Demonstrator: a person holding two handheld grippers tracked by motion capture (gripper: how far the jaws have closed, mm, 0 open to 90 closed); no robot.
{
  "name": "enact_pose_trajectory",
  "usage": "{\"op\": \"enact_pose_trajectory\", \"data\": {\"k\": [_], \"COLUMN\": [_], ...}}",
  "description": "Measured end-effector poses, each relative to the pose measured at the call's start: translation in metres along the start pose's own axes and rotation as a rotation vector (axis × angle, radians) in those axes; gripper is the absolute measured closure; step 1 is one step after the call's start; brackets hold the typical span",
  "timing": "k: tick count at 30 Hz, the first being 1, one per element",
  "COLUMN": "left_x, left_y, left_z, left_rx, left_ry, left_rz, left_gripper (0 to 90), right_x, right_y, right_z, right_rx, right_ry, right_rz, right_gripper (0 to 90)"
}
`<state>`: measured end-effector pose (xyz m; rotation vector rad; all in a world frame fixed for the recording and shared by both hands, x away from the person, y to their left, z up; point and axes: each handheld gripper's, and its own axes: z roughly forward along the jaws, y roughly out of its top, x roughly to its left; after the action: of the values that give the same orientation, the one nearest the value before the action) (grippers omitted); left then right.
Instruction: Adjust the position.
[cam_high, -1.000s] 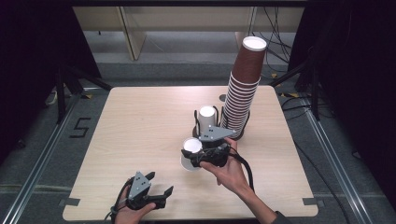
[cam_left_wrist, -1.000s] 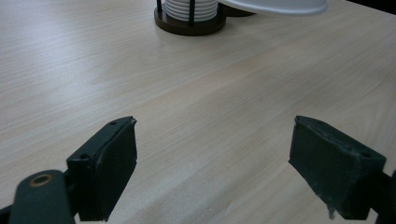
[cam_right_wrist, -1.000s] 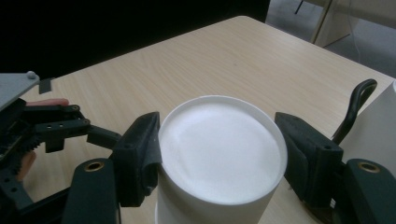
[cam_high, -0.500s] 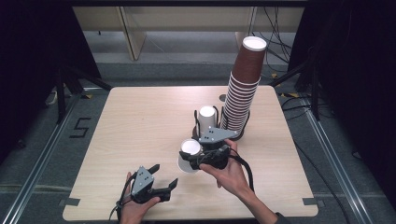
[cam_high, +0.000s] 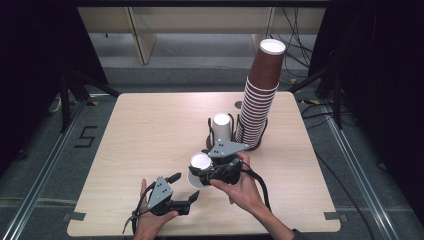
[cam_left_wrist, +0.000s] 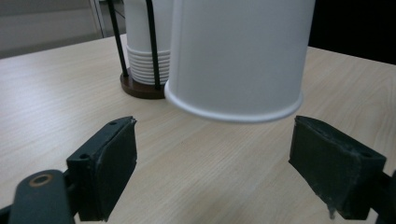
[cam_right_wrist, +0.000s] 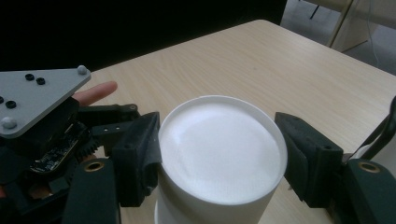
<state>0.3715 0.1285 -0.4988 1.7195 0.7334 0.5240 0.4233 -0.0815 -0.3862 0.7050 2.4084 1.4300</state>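
A white paper cup hangs upside down and tilted above the table, my right gripper shut on its sides. In the right gripper view the cup's flat base faces up between my jaws. My left gripper is open near the table's front edge, just left of the cup. From the left gripper view the cup's rim floats a little above and between my wide-open jaws, touching neither. The left gripper's grey plate lies close beside the cup.
A wire holder on a brown base with nested white cups stands behind the held cup. A tall leaning stack of brown cups rises to its right. Bare light wood table spreads to the left.
My left gripper has moved right and forward until its open jaws sit under the cup. The right gripper has brought the cup slightly down toward the front.
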Motion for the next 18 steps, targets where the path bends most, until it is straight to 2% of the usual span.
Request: {"op": "enact_pose_trajectory", "data": {"k": [4, 9, 11, 13, 18], "left_x": [-0.002, -0.006, -0.006, -0.006, -0.008], "left_y": [0.0, 0.0, 0.0, 0.0, 0.0], "left_z": [0.004, 0.005, 0.005, 0.006, 0.007], "left_rx": [-0.027, -0.001, -0.006, -0.023, -0.017], "left_ry": [-0.03, -0.026, -0.026, -0.037, -0.029], "left_rz": [-0.001, 0.019, 0.016, 0.014, 0.028], "left_gripper": [14.7, 14.7, 14.5, 14.1, 13.2], "right_x": [0.004, 0.009, 0.01, 0.012, 0.013], "right_y": [-0.001, -0.003, -0.004, -0.003, -0.003], "right_z": [0.004, 0.009, 0.01, 0.009, 0.008], "right_rx": [0.001, 0.011, 0.005, 0.005, 0.005], "right_ry": [0.005, 0.027, 0.049, 0.042, 0.059], "right_rz": [-0.014, -0.002, 0.0, 0.002, 0.009], "right_gripper": [34.9, 35.0, 35.0, 35.0, 35.0]}}
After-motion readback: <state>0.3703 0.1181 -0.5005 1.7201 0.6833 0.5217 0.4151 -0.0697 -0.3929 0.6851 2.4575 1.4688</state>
